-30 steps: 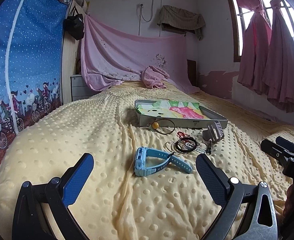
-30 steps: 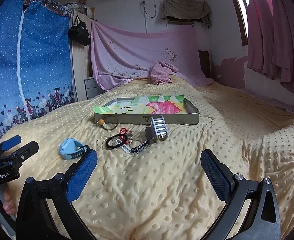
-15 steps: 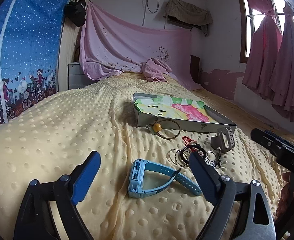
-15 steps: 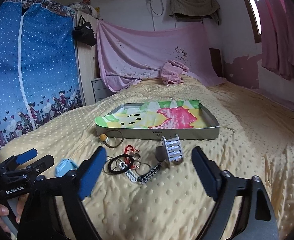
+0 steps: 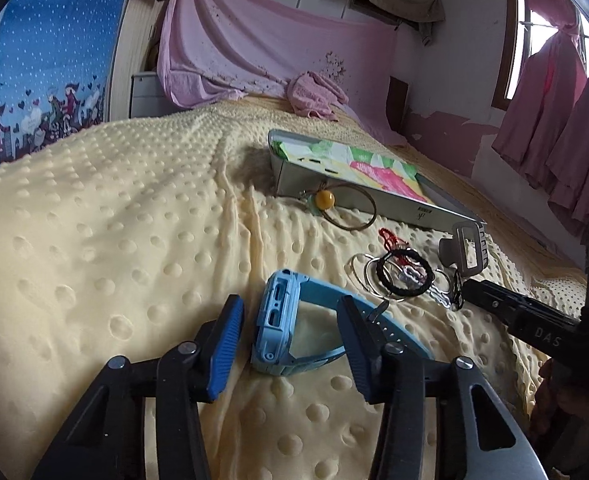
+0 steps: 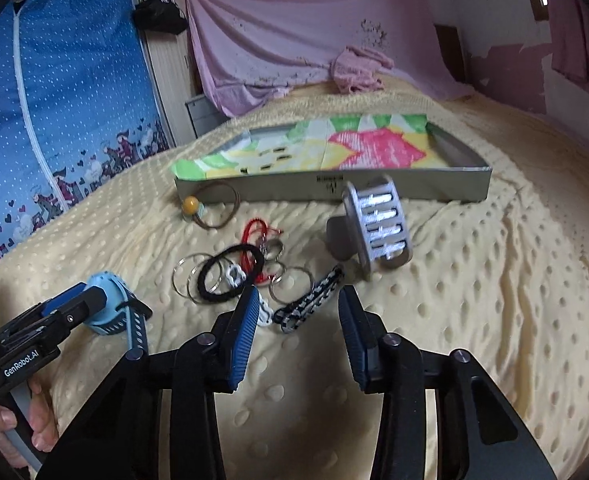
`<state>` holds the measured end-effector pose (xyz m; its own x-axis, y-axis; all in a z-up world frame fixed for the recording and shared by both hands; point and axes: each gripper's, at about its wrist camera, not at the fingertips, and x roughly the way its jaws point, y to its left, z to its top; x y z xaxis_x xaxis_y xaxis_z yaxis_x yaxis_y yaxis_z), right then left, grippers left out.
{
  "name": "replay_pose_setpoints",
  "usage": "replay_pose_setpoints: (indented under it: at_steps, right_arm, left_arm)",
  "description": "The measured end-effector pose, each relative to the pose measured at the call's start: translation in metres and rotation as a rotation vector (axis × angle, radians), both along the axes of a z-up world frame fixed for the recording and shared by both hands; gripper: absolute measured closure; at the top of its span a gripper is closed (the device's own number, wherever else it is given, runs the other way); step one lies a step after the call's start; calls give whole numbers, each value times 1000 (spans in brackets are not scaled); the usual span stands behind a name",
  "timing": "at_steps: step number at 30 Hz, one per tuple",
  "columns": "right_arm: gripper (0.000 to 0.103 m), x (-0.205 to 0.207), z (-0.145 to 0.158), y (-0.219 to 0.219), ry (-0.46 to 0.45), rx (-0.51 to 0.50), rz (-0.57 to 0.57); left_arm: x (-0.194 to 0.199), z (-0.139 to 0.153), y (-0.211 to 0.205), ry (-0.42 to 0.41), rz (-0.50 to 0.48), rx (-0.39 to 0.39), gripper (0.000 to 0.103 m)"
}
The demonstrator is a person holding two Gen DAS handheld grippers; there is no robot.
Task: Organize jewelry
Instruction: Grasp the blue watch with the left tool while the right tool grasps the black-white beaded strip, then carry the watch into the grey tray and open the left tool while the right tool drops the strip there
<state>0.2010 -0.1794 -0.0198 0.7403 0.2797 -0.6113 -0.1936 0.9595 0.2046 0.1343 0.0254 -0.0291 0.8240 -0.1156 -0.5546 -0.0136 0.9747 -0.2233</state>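
The light-blue plastic wristwatch (image 5: 282,320) was straddled – not yet pinched – by the closing left gripper (image 5: 290,344); the right gripper (image 6: 298,320), likewise closing, was parted around a black-and-white braided strap (image 6: 310,304) – untouched

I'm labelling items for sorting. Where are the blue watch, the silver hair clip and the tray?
blue watch (image 5: 280,322): left wrist view, on its case, side face.
silver hair clip (image 6: 380,226): right wrist view, on its slotted top.
tray (image 6: 414,191): right wrist view, on its grey front wall.
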Motion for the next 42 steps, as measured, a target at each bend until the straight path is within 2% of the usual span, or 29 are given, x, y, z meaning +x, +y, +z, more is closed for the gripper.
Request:
replay_pose_setpoints:
  at_steps: [6,10,15,21,30,42]
  right_arm:
    - [66,7,-9,5,44,-9,8]
    - [71,10,-13,7,63,-17,8]
    - [82,17,-17,6,92,-15,-6]
    - [86,15,-18,1,91,19,-6]
    - [86,3,-15,2,87,59,42]
    - [87,-21,-1,-3,13,121,91]
  left_arm:
    - [3,-5,1,24,-7,-27,73]
    - [2,-5,1,18,-9,-36,83]
    - [1,-4,0,3,-18,-35,85]
    - [-3,-1,1,-20,-20,-36,86]
    - [-9,4,0,-52,-37,-33,86]
    - [-26,19,-7,-121,-53,-1,86]
